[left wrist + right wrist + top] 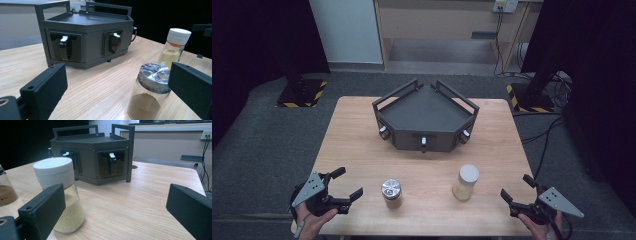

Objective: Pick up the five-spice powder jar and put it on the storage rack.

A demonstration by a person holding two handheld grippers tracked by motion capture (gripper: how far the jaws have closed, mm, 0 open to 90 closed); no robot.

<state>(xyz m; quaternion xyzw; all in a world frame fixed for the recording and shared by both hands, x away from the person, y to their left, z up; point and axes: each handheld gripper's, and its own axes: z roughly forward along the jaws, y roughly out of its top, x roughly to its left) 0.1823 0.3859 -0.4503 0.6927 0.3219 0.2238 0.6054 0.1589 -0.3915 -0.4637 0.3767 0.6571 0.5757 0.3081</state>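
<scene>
The wooden table [362, 135] has a light grain and stands on a grey carpet floor [262, 135]. Behind it there are black curtains on both sides, a pale wall with a shelf, and a socket with cables [504, 6] at the top right. Two stands with yellow-black striped bases [302, 92] are placed on the floor at the far corners of the table.

In the far middle of the table sits a dark grey angular box [424, 117] with rails on top and small latches on its front faces.

Near the front edge stand two jars, well apart from each other. The jar with the silver lid [391, 192] holds brown powder and is to the left. The jar with the white lid [466, 181] holds yellow grains and is to the right.

The left gripper [343, 186] is held at the front left corner, its jaws spread wide and holding nothing. The silver-lid jar is near it, to its right; in the left gripper view this jar [150, 92] appears just beside the right jaw, not touching.

The right gripper [517, 189] is at the front right corner, also with jaws wide apart and empty. The white-lid jar stands to its left, near but apart; in the right gripper view the jar [61, 195] appears behind the left jaw.
</scene>
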